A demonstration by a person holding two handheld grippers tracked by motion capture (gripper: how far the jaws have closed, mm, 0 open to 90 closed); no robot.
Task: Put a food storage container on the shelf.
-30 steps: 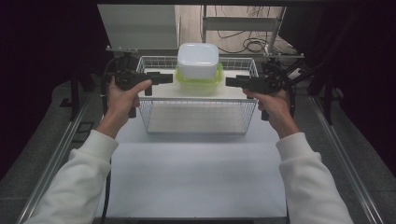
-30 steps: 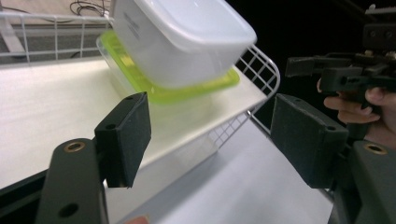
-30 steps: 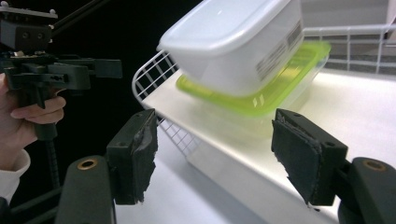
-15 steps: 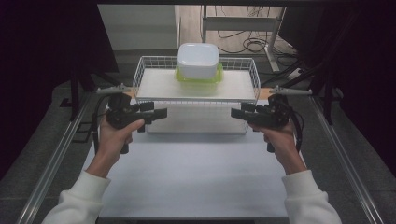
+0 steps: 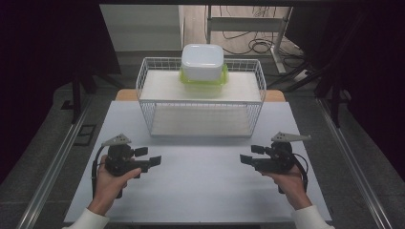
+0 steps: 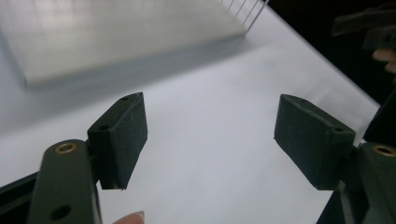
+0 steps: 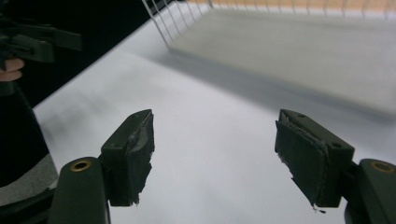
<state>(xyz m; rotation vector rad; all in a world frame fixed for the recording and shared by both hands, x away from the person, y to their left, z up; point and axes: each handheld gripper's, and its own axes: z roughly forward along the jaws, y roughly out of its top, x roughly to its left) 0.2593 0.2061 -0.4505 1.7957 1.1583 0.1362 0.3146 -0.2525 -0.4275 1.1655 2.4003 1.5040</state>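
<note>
White table [image 5: 200, 186], dark room. Wire rack [image 5: 200, 102] at back; white lidded container [image 5: 202, 62] on its top shelf, lower shelf bare. Left gripper [image 5: 152, 160] and right gripper [image 5: 246, 158] near front, jaws spread, empty. Container contents hidden.

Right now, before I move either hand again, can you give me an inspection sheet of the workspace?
Surface: white table, bare in front of the rack.
Job's things: white lidded container stacked on a green-rimmed one, on top of the white wire rack.
Clutter: nothing seen.
Grippers: left gripper and right gripper open, nothing between the jaws, low over the table, pointing at each other.
Cables: loose loops on the floor behind the rack.
Surroundings: dark; metal rail beside the table.
</note>
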